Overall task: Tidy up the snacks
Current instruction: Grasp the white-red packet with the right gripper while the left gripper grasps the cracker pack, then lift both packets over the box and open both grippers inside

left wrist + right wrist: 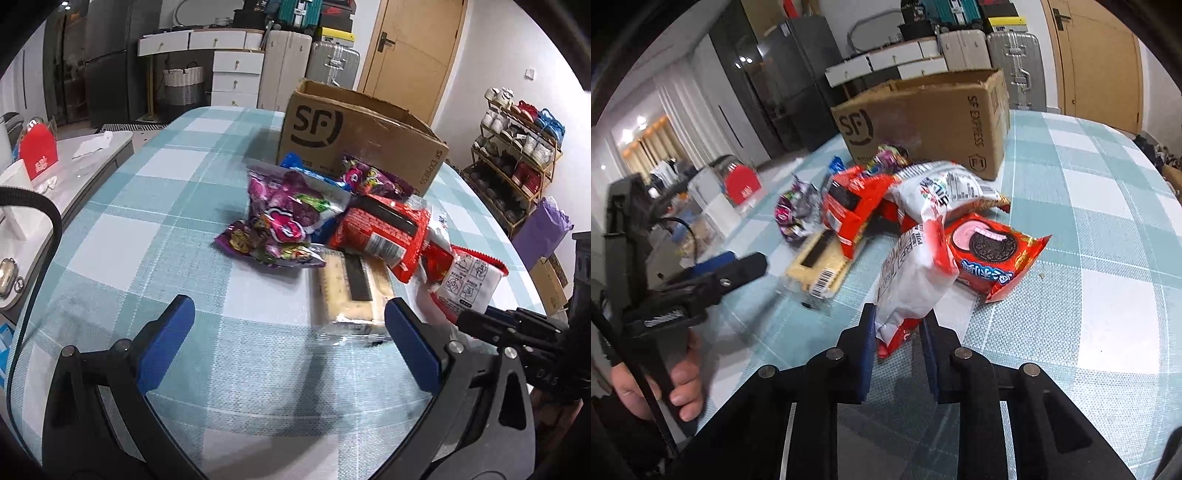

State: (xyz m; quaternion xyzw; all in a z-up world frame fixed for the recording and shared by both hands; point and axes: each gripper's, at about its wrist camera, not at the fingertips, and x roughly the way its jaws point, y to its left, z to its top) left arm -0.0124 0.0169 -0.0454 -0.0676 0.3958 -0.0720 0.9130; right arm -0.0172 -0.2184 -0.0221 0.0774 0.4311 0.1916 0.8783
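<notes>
Pinching a red-and-white packet's point(916, 280) edge, the right tool point(899, 343) is clamped; left tool point(288, 332) gapes over bare tablecloth point(147, 236).

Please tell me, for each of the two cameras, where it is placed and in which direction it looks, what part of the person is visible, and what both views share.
Left wrist: sits on the left claw, looking down over its open jaws at the checked tablecloth and the snack pile; the right claw enters from the right.
Right wrist: sits on the right claw, shut on a white and red packet; the person's hand holding the left claw shows at left.
Shared: the cardboard box, the wafer pack, both claws.
</notes>
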